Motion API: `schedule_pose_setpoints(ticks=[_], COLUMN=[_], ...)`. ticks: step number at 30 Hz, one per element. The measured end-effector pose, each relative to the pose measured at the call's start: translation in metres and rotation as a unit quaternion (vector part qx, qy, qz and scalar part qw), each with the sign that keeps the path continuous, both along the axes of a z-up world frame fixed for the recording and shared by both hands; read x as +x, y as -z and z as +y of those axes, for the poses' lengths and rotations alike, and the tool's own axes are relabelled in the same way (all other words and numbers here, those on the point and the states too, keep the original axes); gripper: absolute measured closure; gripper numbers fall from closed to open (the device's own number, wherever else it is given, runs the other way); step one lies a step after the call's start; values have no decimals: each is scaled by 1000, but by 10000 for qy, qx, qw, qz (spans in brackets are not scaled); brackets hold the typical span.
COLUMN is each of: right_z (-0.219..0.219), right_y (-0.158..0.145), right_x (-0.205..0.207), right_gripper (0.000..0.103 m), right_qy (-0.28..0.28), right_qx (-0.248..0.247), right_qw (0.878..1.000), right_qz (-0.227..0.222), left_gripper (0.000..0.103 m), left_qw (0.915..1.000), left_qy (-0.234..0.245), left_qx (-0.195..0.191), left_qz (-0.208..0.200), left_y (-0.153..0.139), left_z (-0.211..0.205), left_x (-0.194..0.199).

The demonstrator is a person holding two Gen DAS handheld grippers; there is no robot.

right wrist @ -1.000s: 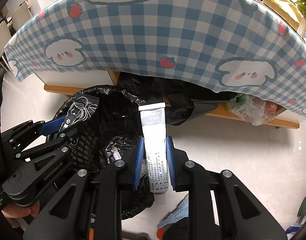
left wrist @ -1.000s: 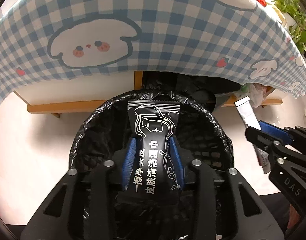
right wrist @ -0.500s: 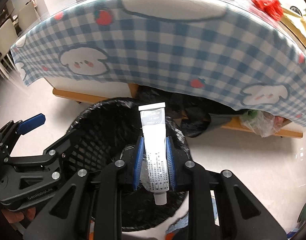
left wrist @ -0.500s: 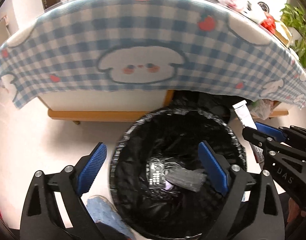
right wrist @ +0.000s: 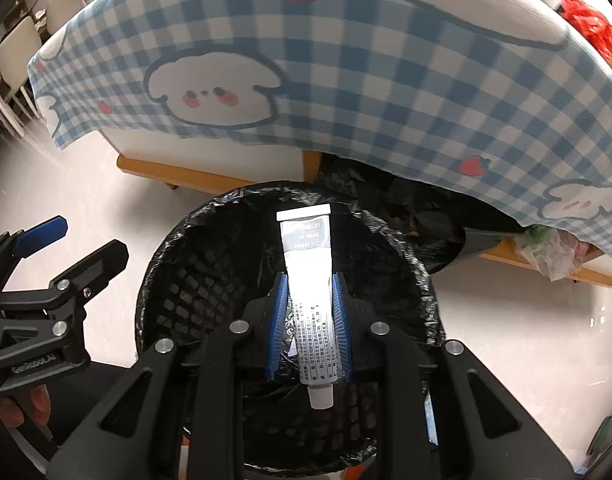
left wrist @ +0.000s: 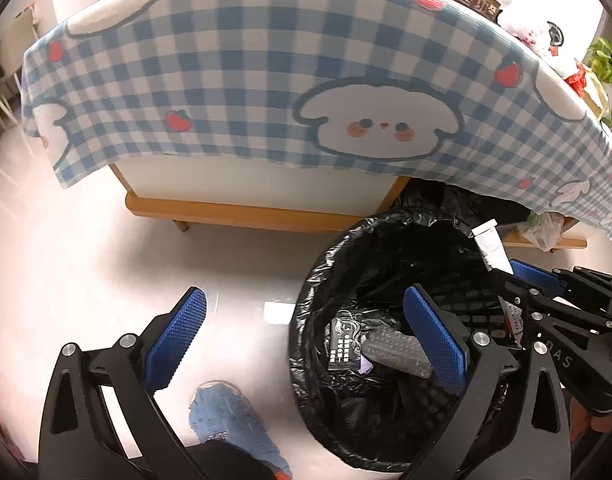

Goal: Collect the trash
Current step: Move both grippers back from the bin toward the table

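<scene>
A round bin lined with a black bag (left wrist: 313, 280) stands on the floor beside the table; it also shows in the right wrist view (right wrist: 162, 248). A black wipe packet (left wrist: 343, 340) lies inside it beside a grey wrapper (left wrist: 393, 350). My left gripper (left wrist: 306, 320) is open and empty, to the left of the bin's mouth. My right gripper (right wrist: 309, 320) is shut on a white tube (right wrist: 309, 276) and holds it over the bin's mouth, cap toward me. The tube also shows in the left wrist view (left wrist: 490, 245).
A table under a blue checked cloth with white dog faces (left wrist: 266, 80) overhangs behind the bin. Its wooden base rail (left wrist: 234, 212) runs along the floor. A clear plastic bag (right wrist: 553, 250) lies at the right. A blue slipper (left wrist: 230, 420) is below.
My left gripper opened and let the black packet drop into the bin, then drew back to the left. My right gripper carried the tube from beside the bin to over its mouth.
</scene>
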State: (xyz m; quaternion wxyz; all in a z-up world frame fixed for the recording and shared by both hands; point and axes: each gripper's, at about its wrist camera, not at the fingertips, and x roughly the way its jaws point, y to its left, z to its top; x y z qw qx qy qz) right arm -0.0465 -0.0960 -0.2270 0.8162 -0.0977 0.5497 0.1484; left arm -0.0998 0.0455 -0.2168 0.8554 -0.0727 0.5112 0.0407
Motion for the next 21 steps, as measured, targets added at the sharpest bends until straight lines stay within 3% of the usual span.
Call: schedule_pose_setpoints(ticks=[8,10,21], right_z=[8,7,-16], right_y=[1,-2,-37], right_x=[0,-1,-1], right_gripper=[76,58,22], right_qy=[-59,-18,270], right_qx=[19,40,236], right_qw=[10000,9999,9983], right_qz=[-37,-111,-456], left_gripper=[6,6,6], left_qw=[9999,9999,9999], left_qy=[-61,-71,11], left_qx=[88,94,89], left_qz=[-18,-19,-93], left_y=[-5,-5,-25], left_z=[11,11,5], left_x=[-2,-3,-8])
